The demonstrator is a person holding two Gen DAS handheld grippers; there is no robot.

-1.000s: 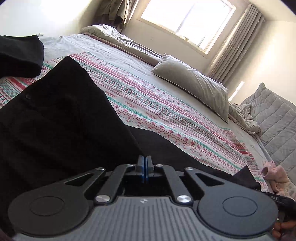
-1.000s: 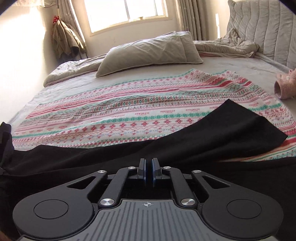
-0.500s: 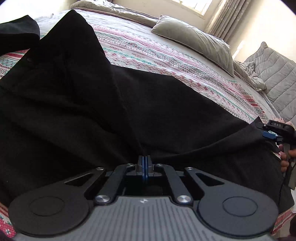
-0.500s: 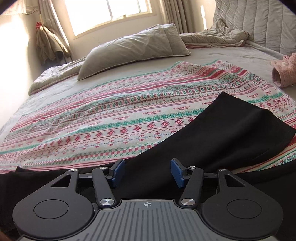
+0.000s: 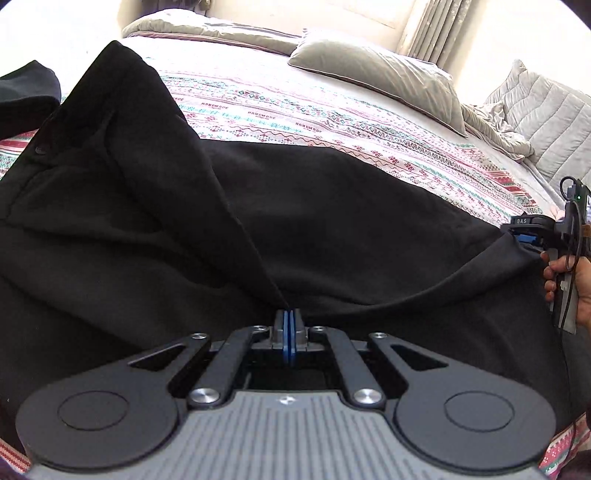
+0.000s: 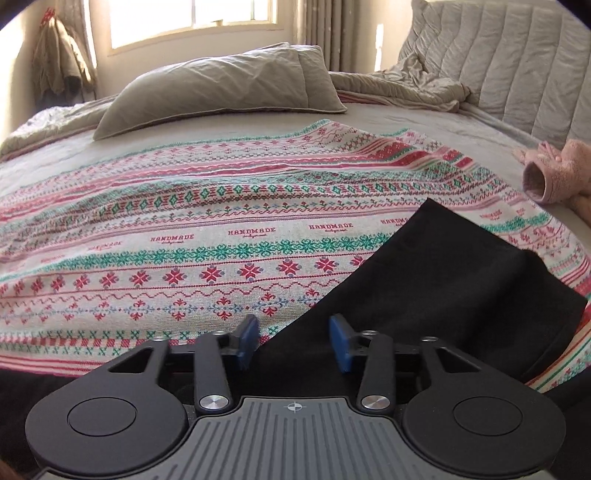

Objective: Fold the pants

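Lying along the near edge of the bed (image 6: 110, 155), black pants (image 5: 332, 221) running left to right; left tongs (image 5: 289, 334) pinching a fabric ridge, right tongs (image 6: 293, 338) gaping open over the leg end, nearer that hem

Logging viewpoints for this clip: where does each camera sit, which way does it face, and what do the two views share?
Left wrist: on the left tongs, low over the bed, facing across the black pants toward the pillow; its tongs are shut on a pants fold, and the right hand with its tongs shows at the right edge.
Right wrist: on the right tongs, open over the pants' edge, facing the window and headboard; only its own tongs show.
Shared: pants, patterned blanket, pillow.
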